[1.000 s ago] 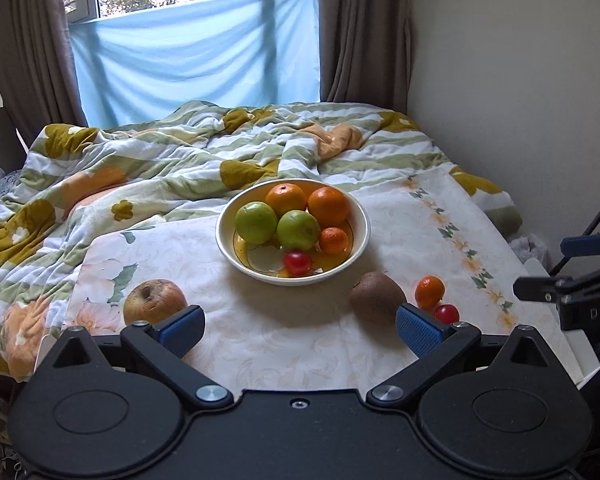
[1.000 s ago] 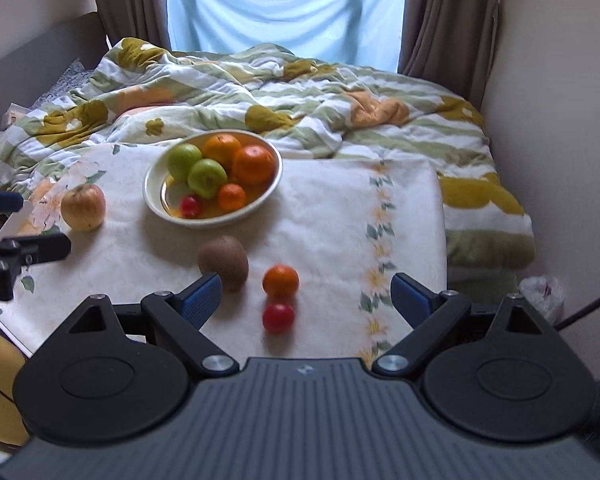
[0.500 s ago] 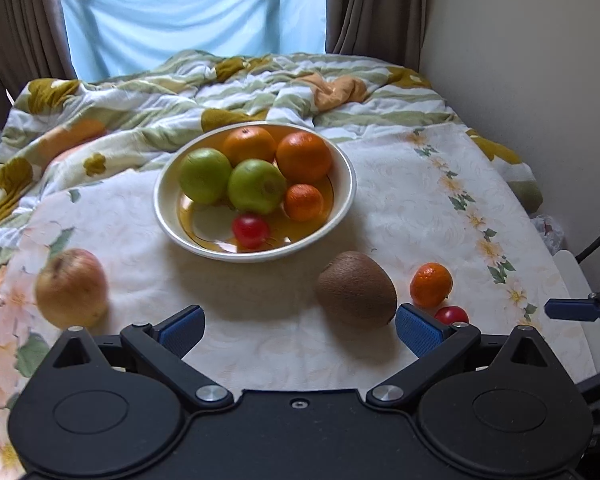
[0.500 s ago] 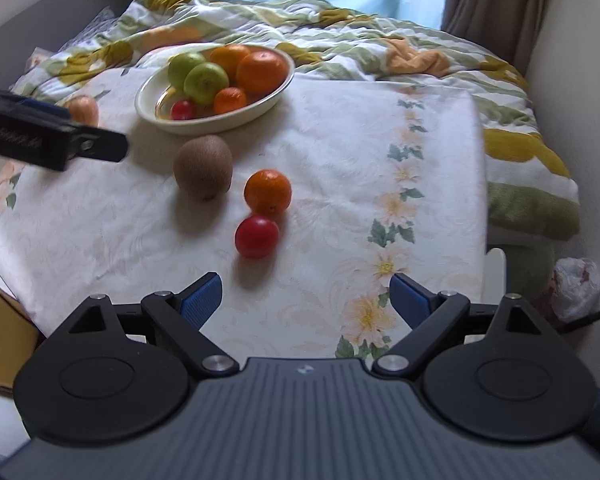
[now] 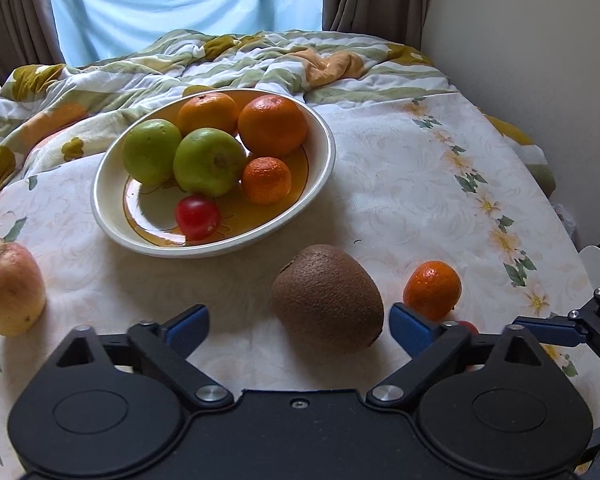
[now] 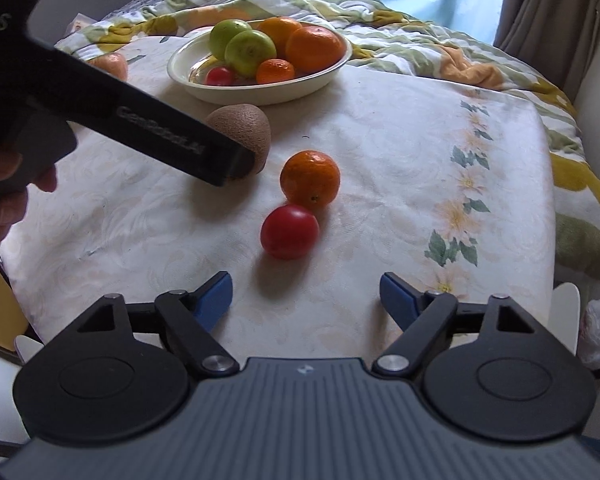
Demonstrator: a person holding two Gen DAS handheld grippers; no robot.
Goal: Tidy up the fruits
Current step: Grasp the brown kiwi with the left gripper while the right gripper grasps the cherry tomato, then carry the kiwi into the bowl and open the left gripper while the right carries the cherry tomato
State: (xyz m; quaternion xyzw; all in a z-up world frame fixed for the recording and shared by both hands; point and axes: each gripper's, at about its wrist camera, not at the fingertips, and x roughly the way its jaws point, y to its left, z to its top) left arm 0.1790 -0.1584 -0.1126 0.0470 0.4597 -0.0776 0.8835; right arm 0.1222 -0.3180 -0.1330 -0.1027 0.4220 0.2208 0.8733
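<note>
Brown fuzzy kiwi (image 5: 327,295) (egg-shaped) between the left hand-held gripper (image 5: 299,324), pads apart.

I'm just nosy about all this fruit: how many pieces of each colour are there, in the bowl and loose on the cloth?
Orange: 4, three in the bowl and one loose mandarin.
Green: 2 green apples, both in the bowl.
Red: 2, one in the bowl and one loose red tomato.
Brown: 1 kiwi.
Yellowish-pink: 1 apple.
Total: 10.
</note>
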